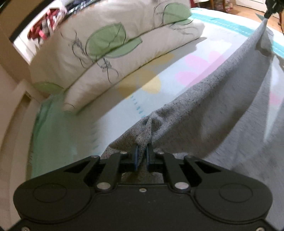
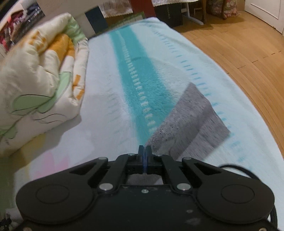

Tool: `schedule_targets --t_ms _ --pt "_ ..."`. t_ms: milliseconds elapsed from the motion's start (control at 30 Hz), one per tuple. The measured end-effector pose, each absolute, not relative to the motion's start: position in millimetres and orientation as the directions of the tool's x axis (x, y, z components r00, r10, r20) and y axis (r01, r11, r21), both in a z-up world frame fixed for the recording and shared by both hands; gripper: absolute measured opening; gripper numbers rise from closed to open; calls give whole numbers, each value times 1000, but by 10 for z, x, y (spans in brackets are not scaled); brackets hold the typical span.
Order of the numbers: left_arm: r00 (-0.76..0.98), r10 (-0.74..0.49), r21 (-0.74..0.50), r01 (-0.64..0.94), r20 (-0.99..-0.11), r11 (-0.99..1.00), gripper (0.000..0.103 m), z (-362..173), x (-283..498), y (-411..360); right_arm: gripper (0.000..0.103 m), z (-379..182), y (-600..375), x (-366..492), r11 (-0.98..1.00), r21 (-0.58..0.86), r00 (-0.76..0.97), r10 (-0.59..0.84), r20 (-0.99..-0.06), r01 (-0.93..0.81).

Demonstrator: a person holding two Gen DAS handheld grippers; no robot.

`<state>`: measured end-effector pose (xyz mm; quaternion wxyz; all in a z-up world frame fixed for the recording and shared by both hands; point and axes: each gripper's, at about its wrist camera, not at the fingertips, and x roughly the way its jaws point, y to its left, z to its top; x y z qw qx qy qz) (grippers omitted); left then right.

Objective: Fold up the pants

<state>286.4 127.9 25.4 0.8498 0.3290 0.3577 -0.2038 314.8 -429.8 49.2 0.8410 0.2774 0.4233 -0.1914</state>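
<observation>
Grey pants are stretched taut above a bed covered with a light blanket. My left gripper is shut on a bunched edge of the pants. The fabric runs up and right to my right gripper, which pinches the far corner at the top right. In the right wrist view my right gripper is shut, with grey pants fabric hanging off to its right over the blanket's teal stripe.
A folded white quilt with green leaves lies on the bed's left side, also in the right wrist view. Wooden floor runs along the bed's right edge. Furniture stands beyond the bed's far end.
</observation>
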Motion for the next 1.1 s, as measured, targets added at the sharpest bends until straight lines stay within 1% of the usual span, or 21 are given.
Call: schedule_targets --t_ms 167,300,433,533,567,600,667,700,800,867,933,1000,1100 --pt "698 -112 473 585 -707 659 12 408 2298 1318 1 778 -4188 2327 772 334 613 -89 -785 540" --pt "700 -115 487 596 -705 639 12 404 1822 1394 1 940 -4093 1583 788 256 623 -198 -757 561" --pt "671 -117 473 625 -732 621 12 243 1443 1433 1 841 -4111 1004 757 319 620 -143 -771 571" --pt "646 -101 449 626 -757 637 12 46 1207 1498 2 708 -4070 695 752 339 621 -118 -775 565" --pt "642 -94 445 622 -761 645 12 -18 1166 1504 4 643 -4075 637 740 365 623 -91 -777 564" --pt "638 -91 437 617 -764 655 12 -73 1136 1511 10 560 -4100 589 722 413 634 -45 -772 555" --pt "635 -86 421 601 -768 679 12 -149 1106 1527 20 393 -4183 527 666 478 645 -6 -764 573" --pt "634 -82 417 594 -769 688 12 -166 1093 1543 32 311 -4236 497 626 503 651 -10 -759 596" --pt "641 -74 419 580 -764 698 12 -188 1121 1531 34 87 -4405 385 521 522 645 -74 -761 676" --pt "643 -74 412 571 -762 710 12 -173 1133 1539 33 11 -4482 314 498 460 600 -162 -783 735" --pt "646 -78 406 565 -759 719 12 -153 1126 1556 33 10 -4542 147 496 306 491 -301 -818 813" --pt "648 -82 401 560 -757 725 12 -156 1082 1584 32 37 -4623 -96 495 212 425 -370 -826 843" --pt "651 -85 397 555 -754 730 12 -164 1079 1587 31 146 -4749 -657 426 53 283 -496 -821 903"
